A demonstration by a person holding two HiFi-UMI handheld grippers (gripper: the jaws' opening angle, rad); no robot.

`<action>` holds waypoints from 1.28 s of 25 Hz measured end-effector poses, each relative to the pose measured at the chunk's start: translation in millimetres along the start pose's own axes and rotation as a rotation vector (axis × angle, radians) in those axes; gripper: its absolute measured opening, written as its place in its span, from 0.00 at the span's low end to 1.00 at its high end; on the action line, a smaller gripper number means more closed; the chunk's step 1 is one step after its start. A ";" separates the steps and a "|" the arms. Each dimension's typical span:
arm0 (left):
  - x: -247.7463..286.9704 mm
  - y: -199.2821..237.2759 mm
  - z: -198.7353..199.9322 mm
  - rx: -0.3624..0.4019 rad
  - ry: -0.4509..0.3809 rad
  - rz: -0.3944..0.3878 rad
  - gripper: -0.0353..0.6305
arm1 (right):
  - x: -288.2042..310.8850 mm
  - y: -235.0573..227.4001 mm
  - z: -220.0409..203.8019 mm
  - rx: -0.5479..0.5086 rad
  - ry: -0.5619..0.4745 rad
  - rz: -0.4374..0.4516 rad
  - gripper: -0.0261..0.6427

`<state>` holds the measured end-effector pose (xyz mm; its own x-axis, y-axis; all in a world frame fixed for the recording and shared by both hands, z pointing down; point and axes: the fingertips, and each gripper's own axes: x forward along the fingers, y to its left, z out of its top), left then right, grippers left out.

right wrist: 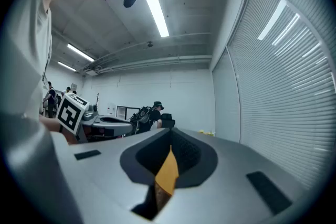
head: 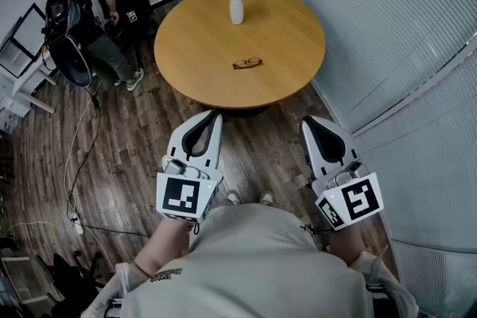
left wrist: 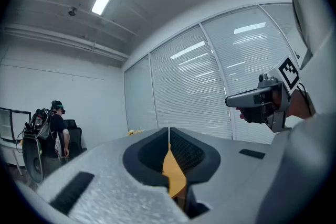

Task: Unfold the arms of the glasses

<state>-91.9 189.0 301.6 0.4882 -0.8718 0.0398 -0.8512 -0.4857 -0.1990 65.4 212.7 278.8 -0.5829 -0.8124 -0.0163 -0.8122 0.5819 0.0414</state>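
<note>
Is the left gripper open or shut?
Shut: the left gripper has its fingers meeting at the tips, nothing between them.

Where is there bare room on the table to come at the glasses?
The table is bare left and right of the glasses and between them and the near rim. The vase stands apart at the far rim. Nowhere is crowded.
</note>
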 end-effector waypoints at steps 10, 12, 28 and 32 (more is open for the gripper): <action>6.5 -6.7 0.1 -0.054 0.007 0.022 0.10 | -5.2 -12.8 -3.2 0.060 -0.017 0.027 0.09; 7.7 -11.9 -3.8 -0.048 0.016 0.016 0.10 | -6.9 -15.2 -6.6 0.061 -0.013 0.025 0.09; 36.8 -49.4 -11.2 -0.031 0.072 0.021 0.10 | -21.1 -60.7 -28.4 0.059 0.042 0.024 0.09; 45.0 -58.8 -13.7 -0.023 0.079 0.024 0.10 | -24.0 -72.2 -35.3 0.060 0.044 0.027 0.09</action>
<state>-22.6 177.5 328.6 0.4520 -0.8849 0.1128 -0.8670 -0.4655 -0.1781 138.8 188.9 311.5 -0.6037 -0.7967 0.0285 -0.7972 0.6034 -0.0189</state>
